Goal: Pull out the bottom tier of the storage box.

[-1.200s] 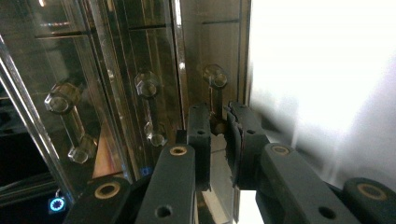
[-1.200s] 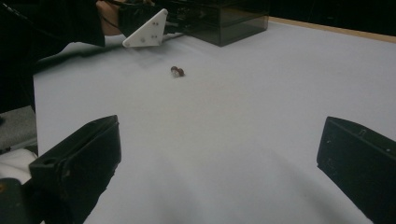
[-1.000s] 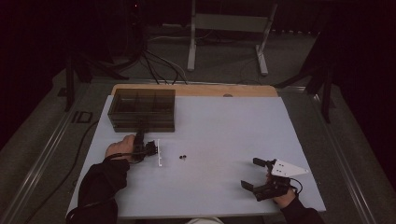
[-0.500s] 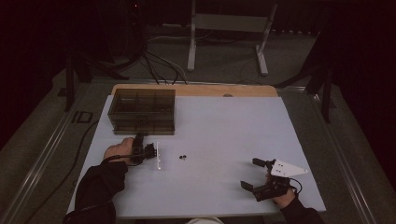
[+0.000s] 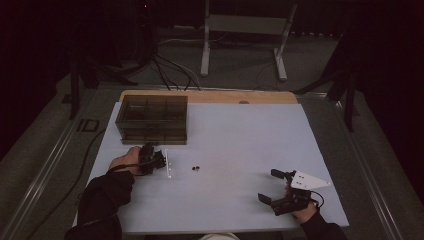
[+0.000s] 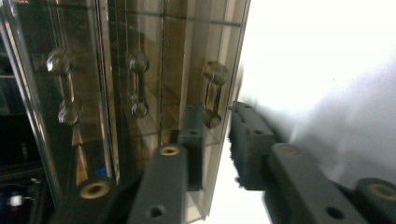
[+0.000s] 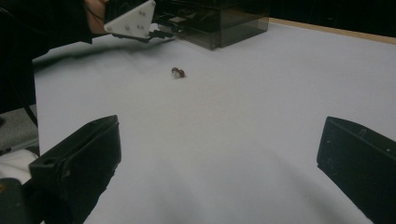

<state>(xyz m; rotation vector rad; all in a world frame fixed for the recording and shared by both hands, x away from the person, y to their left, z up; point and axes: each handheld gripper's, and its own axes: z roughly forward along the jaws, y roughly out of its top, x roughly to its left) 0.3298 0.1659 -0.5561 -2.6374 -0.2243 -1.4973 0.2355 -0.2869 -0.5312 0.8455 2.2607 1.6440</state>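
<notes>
My left gripper [image 6: 215, 140] has its jaws narrow and just easing apart, right at the clear knob handle [image 6: 212, 93] of a drawer in the smoky drawer box [image 5: 152, 119]; whether the pads touch that handle I cannot tell, as the near parts blur. My right gripper [image 7: 217, 154] stands wide with nothing between its jaws, well apart on the white table [image 5: 235, 135]. A small dark object [image 7: 178, 72] lies between us, too tiny to identify. I read no writing anywhere.
</notes>
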